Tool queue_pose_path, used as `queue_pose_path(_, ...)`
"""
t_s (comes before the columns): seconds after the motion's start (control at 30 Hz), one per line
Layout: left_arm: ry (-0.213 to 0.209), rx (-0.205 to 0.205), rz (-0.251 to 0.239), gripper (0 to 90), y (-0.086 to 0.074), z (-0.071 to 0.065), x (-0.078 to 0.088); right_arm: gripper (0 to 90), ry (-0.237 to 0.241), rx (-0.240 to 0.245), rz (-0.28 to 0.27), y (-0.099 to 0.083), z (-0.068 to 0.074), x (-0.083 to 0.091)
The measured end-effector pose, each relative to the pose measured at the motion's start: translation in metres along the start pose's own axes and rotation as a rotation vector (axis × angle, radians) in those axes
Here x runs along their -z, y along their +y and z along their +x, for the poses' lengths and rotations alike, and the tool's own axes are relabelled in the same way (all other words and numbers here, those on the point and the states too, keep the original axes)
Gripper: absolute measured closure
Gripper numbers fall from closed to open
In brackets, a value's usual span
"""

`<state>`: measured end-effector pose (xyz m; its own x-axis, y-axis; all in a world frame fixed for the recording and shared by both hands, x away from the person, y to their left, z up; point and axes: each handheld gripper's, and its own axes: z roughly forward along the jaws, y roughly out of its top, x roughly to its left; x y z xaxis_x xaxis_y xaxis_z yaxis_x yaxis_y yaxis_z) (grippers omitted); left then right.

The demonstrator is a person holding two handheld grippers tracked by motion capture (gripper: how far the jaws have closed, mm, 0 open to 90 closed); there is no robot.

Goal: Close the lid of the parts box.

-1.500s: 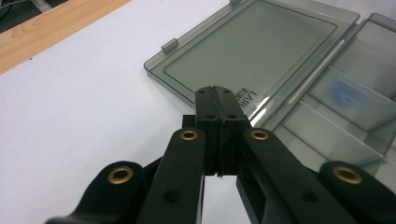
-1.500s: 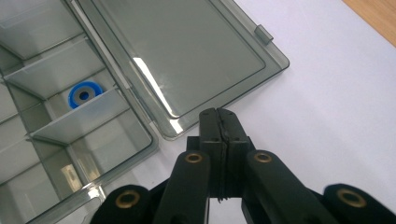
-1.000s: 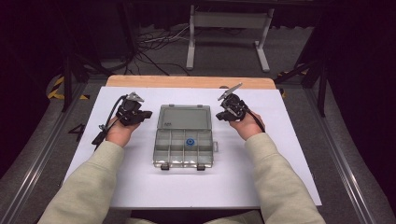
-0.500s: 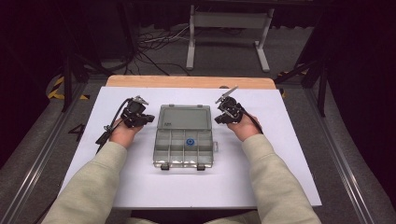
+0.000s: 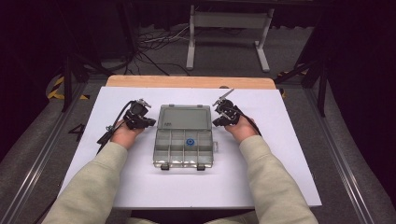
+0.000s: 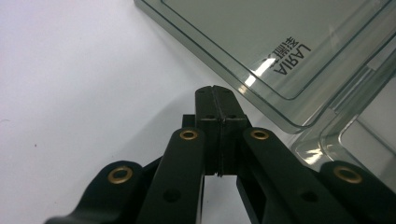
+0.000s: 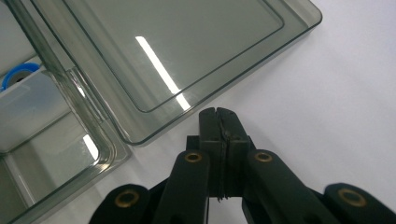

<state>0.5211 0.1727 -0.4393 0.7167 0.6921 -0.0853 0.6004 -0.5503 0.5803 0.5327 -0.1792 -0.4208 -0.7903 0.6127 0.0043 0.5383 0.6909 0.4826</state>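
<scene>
smoke-grey, see-through hard plastic makes up the compartment box [image 5: 184, 135] that lies flat in the middle of the white table sheet [image 5: 280, 177], its hinged lid [image 5: 184, 117] folded back away from the person and laid open on the sheet, its divided tray nearer the person with two dark latches on the front edge. a small blue ring-shaped part [image 5: 190, 142] is seen in one of the middle compartments. the left gripper [image 5: 148, 122] is held just beside the lid's left edge and the right gripper [image 5: 217, 122] just beside its right edge; in both gripper views the jaws are pressed together with nothing between them, the tips low over the sheet and apart from the lid's rounded corners. the box is judged to be light and stiff, with smooth glossy walls that would slip under a loose pinch, and the thin lid is likely to flex and to swing freely on its hinge. a hold is best taken on the lid's thin far rim or its side edges, one gripper on each side, so that it can be swung over evenly; the jaws would first have to be parted. a one-sided push could skate the whole box across the smooth sheet or jolt the blue ring out of its compartment.
</scene>
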Motion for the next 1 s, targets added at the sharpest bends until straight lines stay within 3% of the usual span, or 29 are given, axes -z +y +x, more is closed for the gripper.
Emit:
queue_pose_path(0.27, -0.013, 0.001, 0.033, 89.6, -0.0009, -0.0004, -0.0048, 90.0, 0.015, -0.01, 0.006, -0.001, -0.0009, -0.0047)
queue_pose_path(0.63, -0.034, 0.009, 0.03, 88.7, -0.0013, -0.0001, -0.0056, 90.0, 0.027, -0.016, 0.008, -0.0031, -0.0012, -0.0084)
queue_pose_path(0.8, -0.033, -0.008, 0.025, 89.6, 0.0004, -0.0036, -0.0077, 90.0, 0.028, -0.02, 0.006, -0.0024, -0.0007, -0.0091)
queue_pose_path(1.0, -0.051, 0.009, 0.012, 89.6, -0.0005, -0.0011, -0.0086, 90.0, 0.018, -0.022, -0.006, -0.0015, -0.0015, -0.0105)
